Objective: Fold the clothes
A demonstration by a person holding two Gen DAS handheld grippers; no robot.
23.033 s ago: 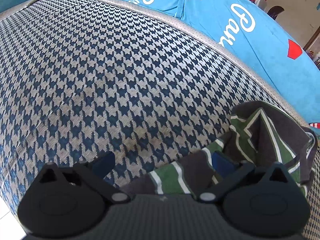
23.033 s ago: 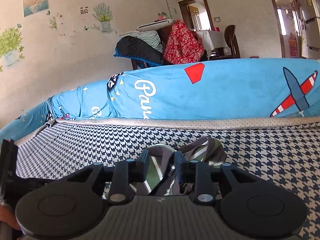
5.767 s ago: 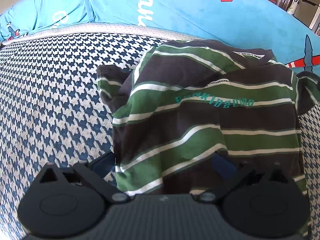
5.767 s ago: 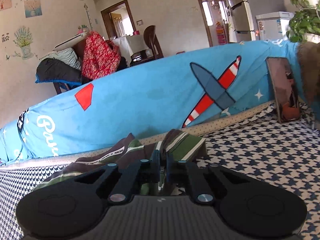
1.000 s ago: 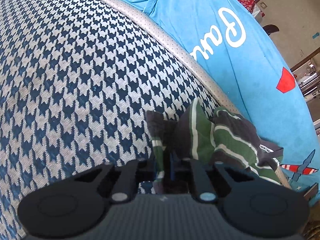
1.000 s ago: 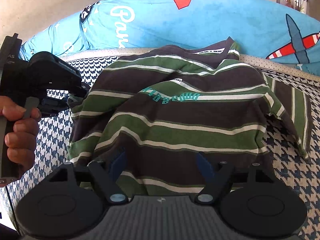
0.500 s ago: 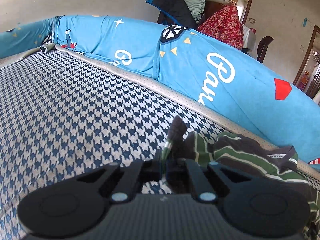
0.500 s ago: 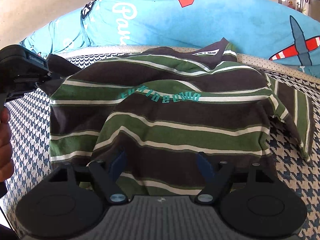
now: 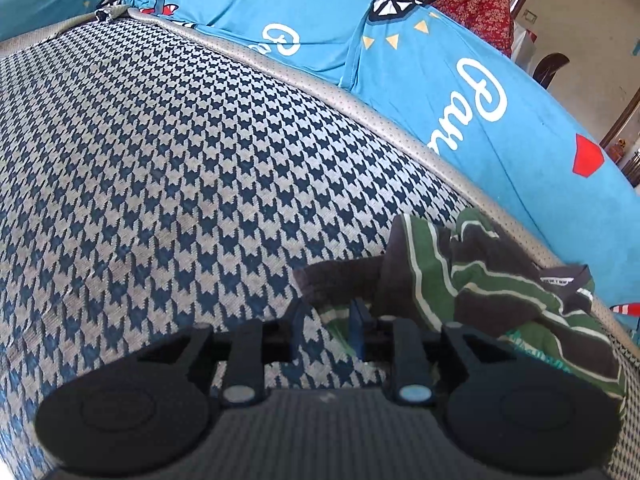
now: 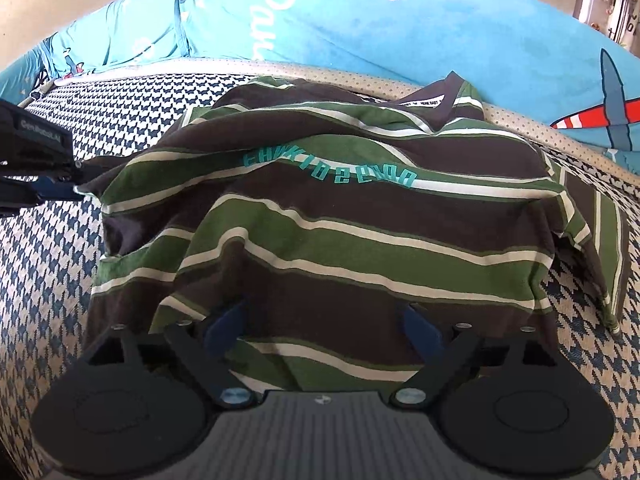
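Observation:
A dark brown and green striped T-shirt lies spread on the houndstooth sofa seat, with teal lettering across the chest and the collar toward the backrest. My right gripper is open, its blue pads wide apart over the shirt's lower hem and holding nothing. The left gripper sits at the left edge of this view, by the tip of the left sleeve. In the left wrist view that sleeve lies flat just ahead of my left gripper, whose fingers stand apart. The rest of the shirt is bunched to the right.
A blue printed cushion cover forms the backrest behind the shirt, with grey piping along the seat's back edge. A broad stretch of houndstooth seat extends to the left of the shirt. Piled clothes show behind the sofa.
My left gripper pulled the left sleeve outward to the left, lowered it to the seat and opened, letting the sleeve go. The right gripper stayed open over the hem.

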